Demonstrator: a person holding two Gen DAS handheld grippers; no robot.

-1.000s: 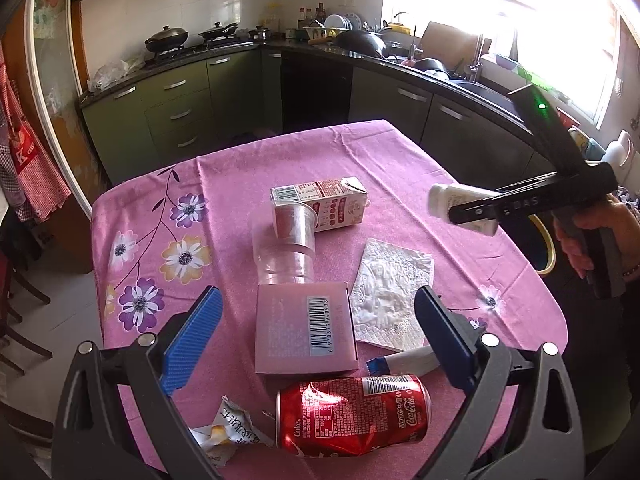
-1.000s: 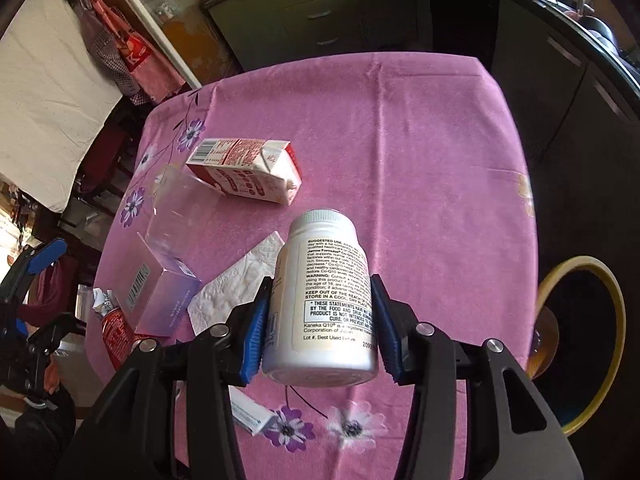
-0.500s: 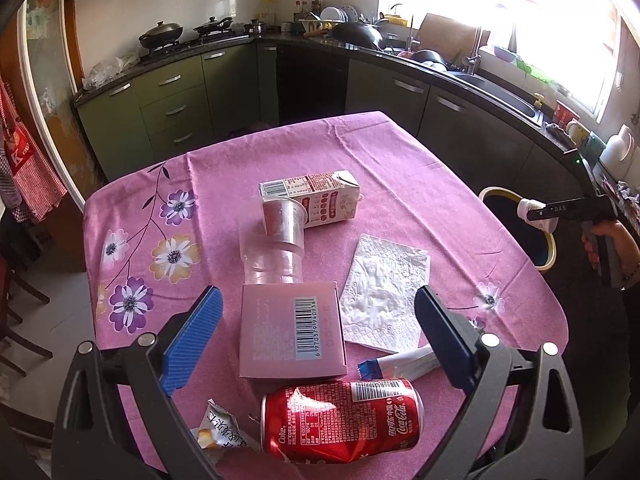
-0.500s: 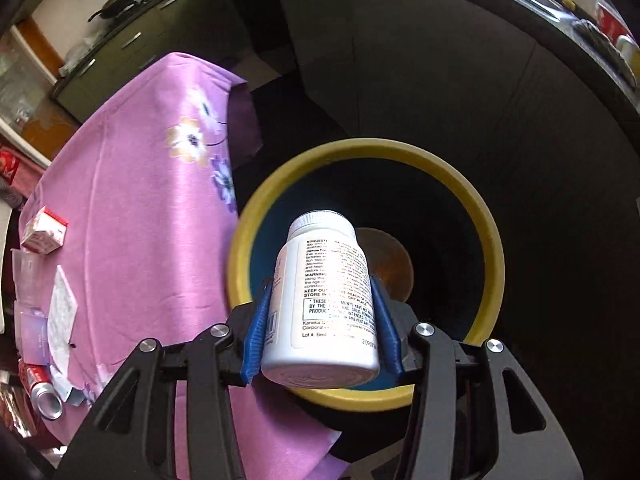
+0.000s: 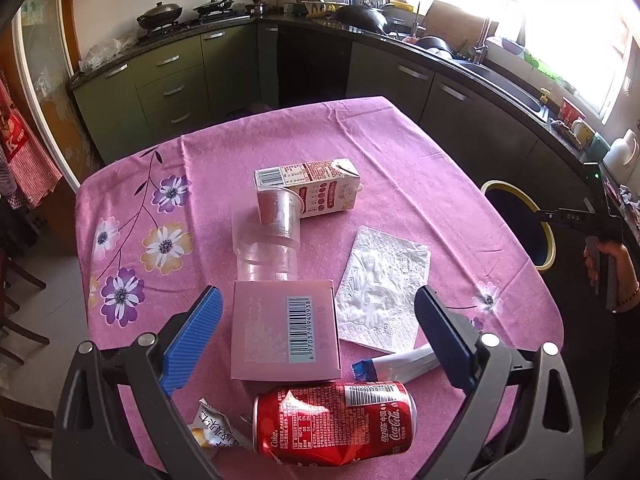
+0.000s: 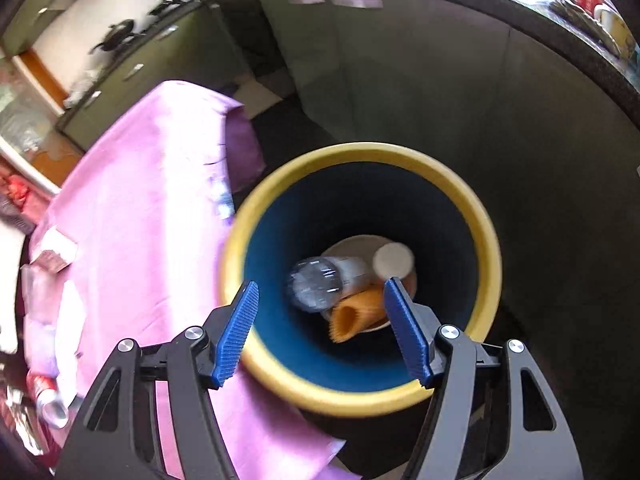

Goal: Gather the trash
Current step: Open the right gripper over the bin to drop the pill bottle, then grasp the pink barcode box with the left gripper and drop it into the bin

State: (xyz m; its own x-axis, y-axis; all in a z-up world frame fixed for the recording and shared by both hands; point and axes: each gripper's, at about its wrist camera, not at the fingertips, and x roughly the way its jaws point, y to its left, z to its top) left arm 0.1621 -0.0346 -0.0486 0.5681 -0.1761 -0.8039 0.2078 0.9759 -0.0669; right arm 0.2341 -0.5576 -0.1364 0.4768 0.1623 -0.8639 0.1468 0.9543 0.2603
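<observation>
Right wrist view: white bottle (image 6: 394,260) seen cap-up, long axis upright, in yellow-rimmed bin (image 6: 486,240) beside pink-clothed table (image 6: 152,184); right gripper (image 6: 322,330) jaws just opened, nothing between; kitchen.

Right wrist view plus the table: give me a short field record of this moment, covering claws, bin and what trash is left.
right claw: open, empty, jaws just opened, above bin
bin: yellow rim, blue inside; holds white bottle, clear bottle, orange tube
left claw: open, empty, over table
left on table: can, pink box, napkin, carton, two cups, wrapper
</observation>
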